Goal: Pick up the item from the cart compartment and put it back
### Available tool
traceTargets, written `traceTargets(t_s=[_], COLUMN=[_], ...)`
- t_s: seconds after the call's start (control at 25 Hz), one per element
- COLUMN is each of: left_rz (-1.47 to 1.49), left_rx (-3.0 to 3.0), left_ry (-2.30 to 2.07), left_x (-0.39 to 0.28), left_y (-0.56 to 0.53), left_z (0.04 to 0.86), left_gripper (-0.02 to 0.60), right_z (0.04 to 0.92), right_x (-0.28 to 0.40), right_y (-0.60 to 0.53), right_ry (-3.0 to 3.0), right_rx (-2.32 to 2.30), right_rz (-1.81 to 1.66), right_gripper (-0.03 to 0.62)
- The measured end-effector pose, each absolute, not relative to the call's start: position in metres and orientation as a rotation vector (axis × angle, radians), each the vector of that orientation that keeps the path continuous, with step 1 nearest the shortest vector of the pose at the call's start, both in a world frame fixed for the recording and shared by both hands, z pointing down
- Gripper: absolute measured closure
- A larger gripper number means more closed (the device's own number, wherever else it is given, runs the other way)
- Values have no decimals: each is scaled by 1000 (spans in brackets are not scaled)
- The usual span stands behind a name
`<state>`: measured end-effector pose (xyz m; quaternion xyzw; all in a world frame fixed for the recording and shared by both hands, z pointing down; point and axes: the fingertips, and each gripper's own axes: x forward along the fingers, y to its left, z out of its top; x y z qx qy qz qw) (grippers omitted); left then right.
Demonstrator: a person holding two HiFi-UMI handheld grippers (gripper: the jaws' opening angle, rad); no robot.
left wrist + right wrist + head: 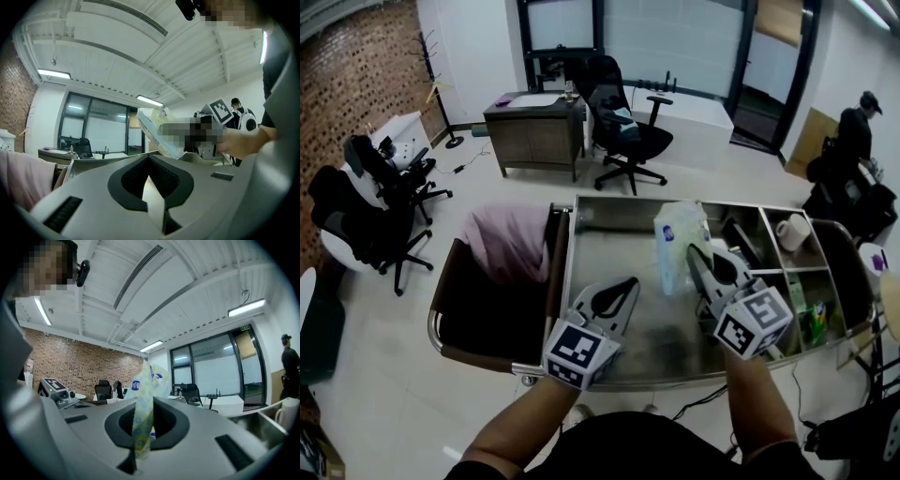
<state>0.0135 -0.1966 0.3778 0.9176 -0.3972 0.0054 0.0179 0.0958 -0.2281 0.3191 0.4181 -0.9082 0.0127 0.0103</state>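
While the right gripper (696, 257) pinches the near end of a soft plastic packet (679, 242) between jaws pressed almost together, the packet's long axis runs on along the jaws, up and away from the person. Its free end leans slightly toward the cart's far left. Pale floral print with blue labels; the right gripper view shows it edge-on, a thin strip between the pads. It hangs over the large open compartment of the steel cart (675, 200), and in the left gripper view it sits above the rim line. The left gripper (630, 284) sits just beside it on the left, apart from the packet, jaws closed on nothing, over the same compartment. The compartment floor under and around the packet shows bare steel. Right of the packet a divider wall starts a row of small bins, one holding a white roll (792, 231). Beyond the left rim hangs a dark bag frame with a pink bag (508, 239).
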Motion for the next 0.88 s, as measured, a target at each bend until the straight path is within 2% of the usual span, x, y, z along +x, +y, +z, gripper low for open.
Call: traceTargets(t_s=[0.88], left_rz=[22], left_rx=[2843], left_ry=[-1237], left_x=[13], left_y=[-197], left_z=[380], left_gripper=[581], right_z=[333], right_x=[62], right_y=[-313], right_ry=[-2585], right_rx=[1174], right_rz=[37], right_gripper=[580])
